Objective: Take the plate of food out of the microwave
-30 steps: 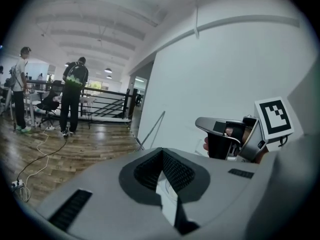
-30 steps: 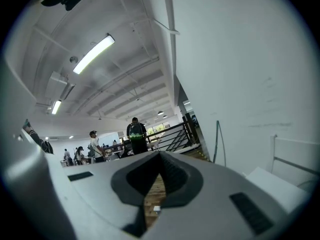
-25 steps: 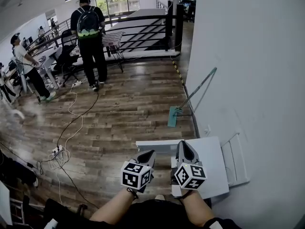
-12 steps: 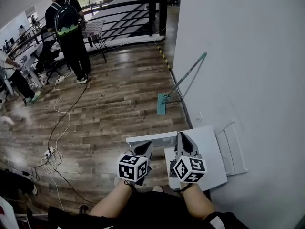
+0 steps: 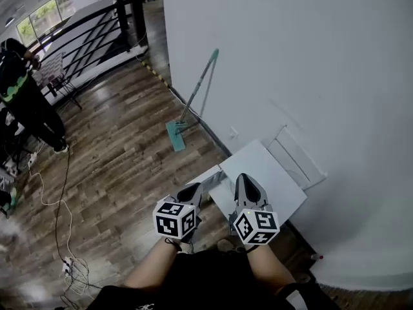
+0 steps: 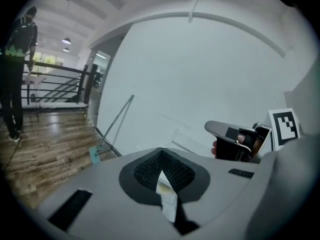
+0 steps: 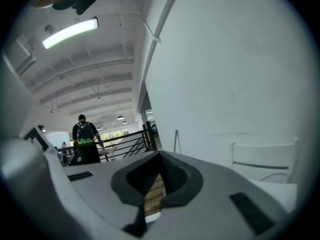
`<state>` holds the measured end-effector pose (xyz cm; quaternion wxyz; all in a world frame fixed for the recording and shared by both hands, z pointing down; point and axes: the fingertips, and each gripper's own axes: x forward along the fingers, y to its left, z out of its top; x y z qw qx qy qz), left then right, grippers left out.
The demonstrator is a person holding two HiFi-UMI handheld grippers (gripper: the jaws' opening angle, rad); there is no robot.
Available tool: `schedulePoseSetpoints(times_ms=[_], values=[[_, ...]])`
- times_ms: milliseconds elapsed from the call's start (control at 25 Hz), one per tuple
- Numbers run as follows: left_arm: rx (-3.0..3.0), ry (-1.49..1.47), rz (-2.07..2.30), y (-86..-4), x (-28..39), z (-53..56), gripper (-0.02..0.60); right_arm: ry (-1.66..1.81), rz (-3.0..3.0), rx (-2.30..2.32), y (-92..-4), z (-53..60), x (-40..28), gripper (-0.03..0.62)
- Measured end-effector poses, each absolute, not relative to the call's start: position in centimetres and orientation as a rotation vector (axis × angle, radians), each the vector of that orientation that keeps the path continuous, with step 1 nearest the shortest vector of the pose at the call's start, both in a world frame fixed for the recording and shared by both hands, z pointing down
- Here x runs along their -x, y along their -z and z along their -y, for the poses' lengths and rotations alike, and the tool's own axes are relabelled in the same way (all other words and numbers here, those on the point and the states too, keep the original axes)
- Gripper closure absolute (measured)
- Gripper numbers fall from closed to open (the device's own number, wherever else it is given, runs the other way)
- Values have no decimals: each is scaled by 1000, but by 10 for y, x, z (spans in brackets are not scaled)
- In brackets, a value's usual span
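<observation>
No microwave and no plate of food show in any view. Both grippers are held low and close to the person's body, side by side. My left gripper (image 5: pixel 195 190) has its jaws together with nothing between them; in its own view the left gripper (image 6: pixel 161 156) points at a bare white wall. My right gripper (image 5: pixel 243 182) is also shut and empty, its tips over the near edge of a white table (image 5: pixel 274 176). In the right gripper view the right gripper (image 7: pixel 159 164) faces the wall and a railing beyond.
A white folded chair (image 5: pixel 298 159) leans on the wall behind the table. A green mop (image 5: pixel 188 108) stands against the wall to the left. Wooden floor spreads left, with cables (image 5: pixel 61 250) and a person with a backpack (image 5: pixel 22 99) near a black railing (image 5: pixel 97 41).
The head view has swung right towards the white wall; the people and desks have slid off to the left. Both grippers stay together, shut, in front of the body.
</observation>
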<state>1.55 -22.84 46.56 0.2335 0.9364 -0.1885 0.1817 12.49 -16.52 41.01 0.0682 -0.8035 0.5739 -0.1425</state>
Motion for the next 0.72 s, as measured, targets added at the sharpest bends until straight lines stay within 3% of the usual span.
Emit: schedulePoseSetpoints(times_ms=[480, 720], values=[[-2278, -686, -43, -578, -59, 123, 584, 760, -1213, 2719, -491, 24, -97, 580], [-1933, -564, -90, -649, -76, 90, 584, 949, -1231, 2677, -559, 5, -79, 580]])
